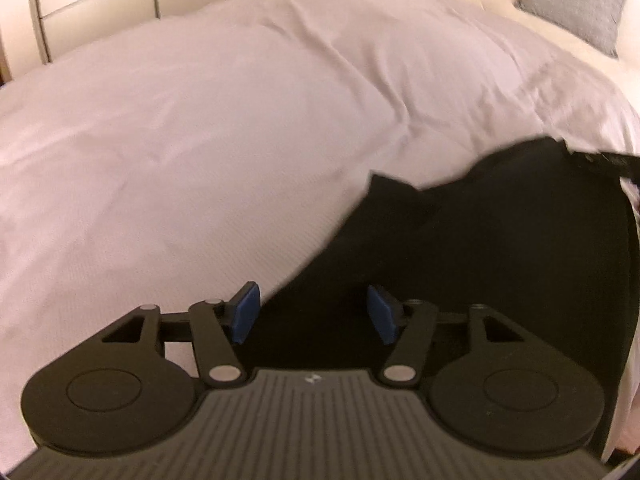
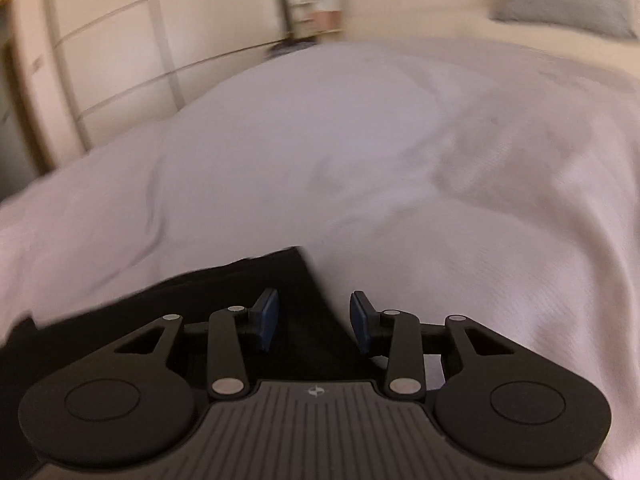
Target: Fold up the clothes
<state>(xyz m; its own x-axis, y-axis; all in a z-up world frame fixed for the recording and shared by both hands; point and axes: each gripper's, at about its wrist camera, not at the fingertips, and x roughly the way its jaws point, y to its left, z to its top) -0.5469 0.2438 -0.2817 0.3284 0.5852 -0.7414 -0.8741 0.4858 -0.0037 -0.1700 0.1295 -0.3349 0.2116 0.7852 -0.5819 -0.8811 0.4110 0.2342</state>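
- Left wrist view: black garment (image 1: 500, 240) spread on the bed, on the pale bedsheet (image 1: 240, 120), filling the lower right part of the view; most likely laid flat there so that its edges can be reached for a fold.
- Left gripper (image 1: 314, 314) open about half way, blue pads (image 1: 246, 312) standing apart with nothing pressed between them; poised over the left border of the garment, pointing down at a slant toward the bed, probably to be ready for a pinch on that edge.
- Long axis of the garment running, as far as can be judged, from the near bottom edge up toward the upper right, where a band-like hem (image 1: 600, 160) crosses the corner; kind of garment not possible to tell, too dark and partly cut by the frame.
- A pointed corner (image 1: 380, 184) of the cloth reaching toward the middle of the bed.
- Grey pillow (image 1: 576, 4) far behind, well apart from the garment; cream wardrobe doors (image 1: 100, 4) beyond the bed.
- Right wrist view, blurred: same black garment (image 2: 240, 280) lying in the lower left, its right edge passing under the right gripper (image 2: 314, 318).
- Right gripper partly open, pads not touching cloth, nothing held; placed at this border presumably for taking the opposite side.
- Here the visible edge slanting from bottom centre up toward a corner (image 2: 298, 252) near the middle.
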